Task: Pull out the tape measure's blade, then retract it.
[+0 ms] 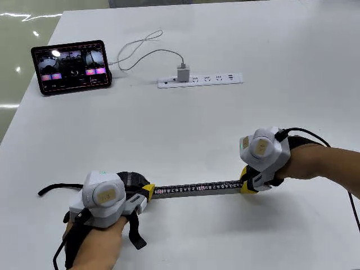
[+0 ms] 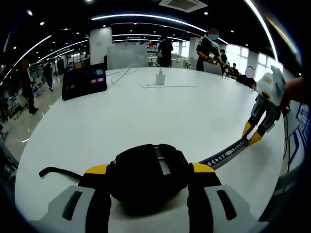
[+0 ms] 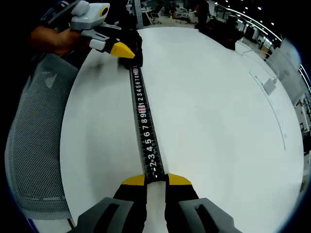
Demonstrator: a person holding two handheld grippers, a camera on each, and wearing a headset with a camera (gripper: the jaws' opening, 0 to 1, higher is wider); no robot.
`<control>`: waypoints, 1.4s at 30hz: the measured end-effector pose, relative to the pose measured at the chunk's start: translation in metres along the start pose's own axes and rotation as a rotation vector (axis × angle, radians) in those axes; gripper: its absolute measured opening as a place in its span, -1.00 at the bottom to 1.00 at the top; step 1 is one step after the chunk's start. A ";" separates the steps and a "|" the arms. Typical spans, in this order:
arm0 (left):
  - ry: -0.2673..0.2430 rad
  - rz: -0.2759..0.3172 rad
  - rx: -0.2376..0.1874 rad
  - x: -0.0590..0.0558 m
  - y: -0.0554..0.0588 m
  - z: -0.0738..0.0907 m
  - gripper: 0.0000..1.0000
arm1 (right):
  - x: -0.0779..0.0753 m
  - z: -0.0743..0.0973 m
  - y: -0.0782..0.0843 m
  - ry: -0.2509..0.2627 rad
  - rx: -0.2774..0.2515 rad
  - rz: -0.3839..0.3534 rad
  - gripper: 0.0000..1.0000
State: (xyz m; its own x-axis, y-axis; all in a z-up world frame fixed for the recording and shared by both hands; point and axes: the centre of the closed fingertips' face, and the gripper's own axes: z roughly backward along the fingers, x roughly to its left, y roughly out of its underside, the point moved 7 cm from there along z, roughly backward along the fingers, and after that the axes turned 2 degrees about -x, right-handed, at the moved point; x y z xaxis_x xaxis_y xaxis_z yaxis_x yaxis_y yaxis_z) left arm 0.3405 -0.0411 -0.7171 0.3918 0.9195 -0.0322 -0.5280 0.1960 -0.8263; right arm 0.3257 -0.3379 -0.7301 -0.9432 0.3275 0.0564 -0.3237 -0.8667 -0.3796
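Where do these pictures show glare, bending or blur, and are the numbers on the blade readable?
Head view: sharp, with glare streaks on the floor and soft shadows on the table. Left gripper view: fisheye curves the table edge; the black case lacks detail. Right gripper view: blade numbers readable near, unclear far.

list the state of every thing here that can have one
left gripper: shut on the tape measure case
right gripper: shut on the blade near its end
tape measure case: gripped, blade out
blade: extended, lying flat along the table
tablet: screen on, propped up
charger: plugged into the power strip
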 end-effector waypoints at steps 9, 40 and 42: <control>0.000 0.002 0.006 0.000 0.000 0.000 0.17 | 0.001 -0.002 -0.005 0.003 0.002 -0.016 -0.82; 0.000 0.008 -0.007 0.000 0.001 0.000 0.18 | 0.005 -0.008 -0.020 0.016 -0.021 -0.006 -0.81; 0.001 0.015 -0.010 0.001 0.001 0.000 0.18 | 0.005 -0.008 -0.020 0.016 -0.020 -0.004 -0.81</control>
State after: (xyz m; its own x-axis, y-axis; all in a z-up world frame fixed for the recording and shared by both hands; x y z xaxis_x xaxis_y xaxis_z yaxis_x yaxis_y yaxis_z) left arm 0.3402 -0.0402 -0.7175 0.3848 0.9219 -0.0452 -0.5261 0.1788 -0.8314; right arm 0.3283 -0.3157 -0.7296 -0.9405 0.3369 0.0436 -0.3257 -0.8579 -0.3975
